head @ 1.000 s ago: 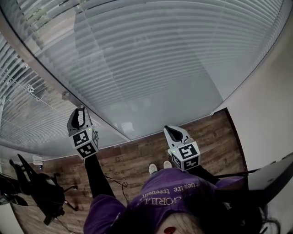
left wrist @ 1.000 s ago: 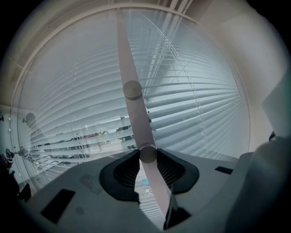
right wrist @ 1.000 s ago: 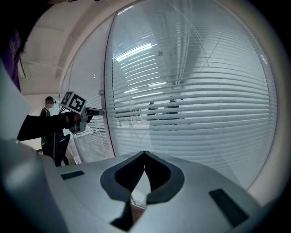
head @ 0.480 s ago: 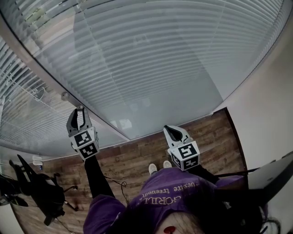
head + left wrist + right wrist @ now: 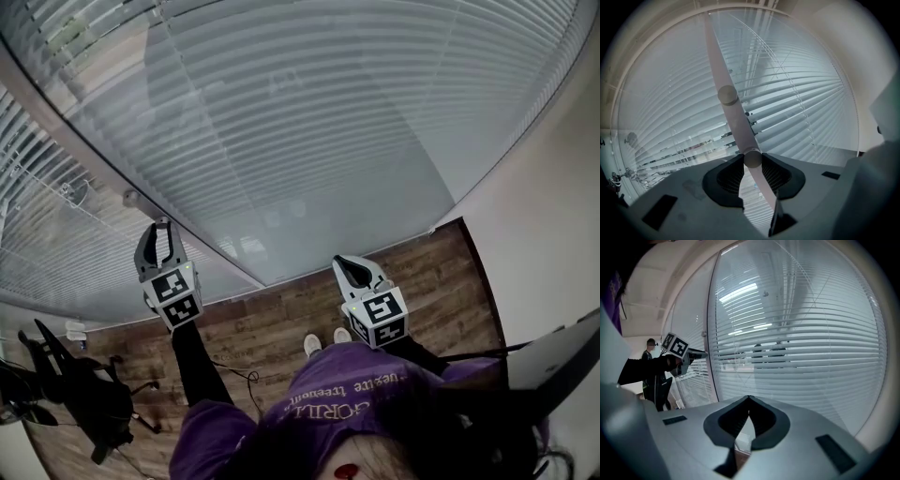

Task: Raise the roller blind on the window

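purple tee [image 5: 356, 389] w/ print | blk sleeves [image 5: 192, 361] | wht shoes [image 5: 312, 346] | grey L claw [image 5: 161, 225], R claw [image 5: 340, 263]

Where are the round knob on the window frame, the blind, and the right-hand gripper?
round knob [image 5: 752, 158], left gripper view, on its round end face.
blind [image 5: 328, 122], head view, on the middle of its slats.
right gripper [image 5: 341, 263], head view, where its closed fingertips meet.

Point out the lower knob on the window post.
In the left gripper view, the lower knob sits low centre on the post, pinched between the left gripper's jaw tips, directly below the upper knob.
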Demonstrator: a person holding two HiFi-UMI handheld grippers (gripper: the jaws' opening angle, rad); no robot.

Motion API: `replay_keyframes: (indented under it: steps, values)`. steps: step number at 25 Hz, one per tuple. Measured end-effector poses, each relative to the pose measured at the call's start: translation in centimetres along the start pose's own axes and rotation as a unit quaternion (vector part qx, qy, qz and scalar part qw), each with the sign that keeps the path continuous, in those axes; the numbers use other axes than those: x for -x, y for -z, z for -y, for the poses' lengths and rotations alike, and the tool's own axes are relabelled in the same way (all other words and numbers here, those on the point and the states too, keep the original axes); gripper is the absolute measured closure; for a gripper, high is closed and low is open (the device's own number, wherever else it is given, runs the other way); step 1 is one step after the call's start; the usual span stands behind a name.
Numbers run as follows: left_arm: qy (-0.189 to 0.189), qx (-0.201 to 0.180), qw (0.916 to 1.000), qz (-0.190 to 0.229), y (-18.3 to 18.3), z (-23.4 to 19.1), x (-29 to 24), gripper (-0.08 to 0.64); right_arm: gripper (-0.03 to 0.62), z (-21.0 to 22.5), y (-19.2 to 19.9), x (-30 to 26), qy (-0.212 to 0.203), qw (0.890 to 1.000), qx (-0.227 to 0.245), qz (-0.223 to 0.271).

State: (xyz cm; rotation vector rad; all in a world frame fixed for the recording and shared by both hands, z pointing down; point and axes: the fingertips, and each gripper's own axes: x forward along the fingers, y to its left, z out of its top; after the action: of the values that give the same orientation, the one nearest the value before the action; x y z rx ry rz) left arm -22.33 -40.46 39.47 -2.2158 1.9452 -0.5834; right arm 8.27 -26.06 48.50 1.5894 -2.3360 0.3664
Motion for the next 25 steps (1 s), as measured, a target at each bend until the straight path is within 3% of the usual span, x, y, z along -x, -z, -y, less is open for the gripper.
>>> replay_keyframes:
  steps: [6, 9, 11, 13, 15, 17, 25]
  values:
    - [-0.001, 0.018, 0.9998, 0.005, 0.4, 0.1, -0.2, 0.437, 0.594, -0.1, 0.6, -0.2, 0.003, 1.000, -0.002, -0.005]
    - [0.010, 0.071, 0.9972, 0.023, 0.5, 0.2, -0.3, 0.437, 0.594, -0.2, 0.6, -0.5, -0.002, 1.000, -0.003, -0.003]
    - [0.032, 0.157, 0.9858, 0.050, 0.2, 0.2, -0.1, 0.437, 0.594, 0.1, 1.0, -0.4, 0.004, 1.000, 0.001, -0.006]
    - [0.043, 0.246, 0.9660, 0.068, -0.1, -0.4, 0.1, 0.436, 0.594, 0.1, 1.1, -0.3, 0.004, 1.000, 0.000, -0.003]
    - [0.043, 0.296, 0.9521, 0.064, 0.0, -0.9, 0.2, 0.436, 0.594, 0.0, 0.9, -0.3, 0.002, 1.000, -0.003, -0.001]
    - [0.038, 0.306, 0.9494, 0.060, 0.1, -0.9, 0.0, 0.436, 0.594, 0.0, 0.9, -0.2, 0.004, 1.000, -0.001, -0.004]
    - [0.025, 0.265, 0.9626, 0.052, 0.5, -0.6, -0.3, 0.437, 0.594, 0.0, 1.2, 0.0, 0.005, 1.000, -0.004, -0.003]
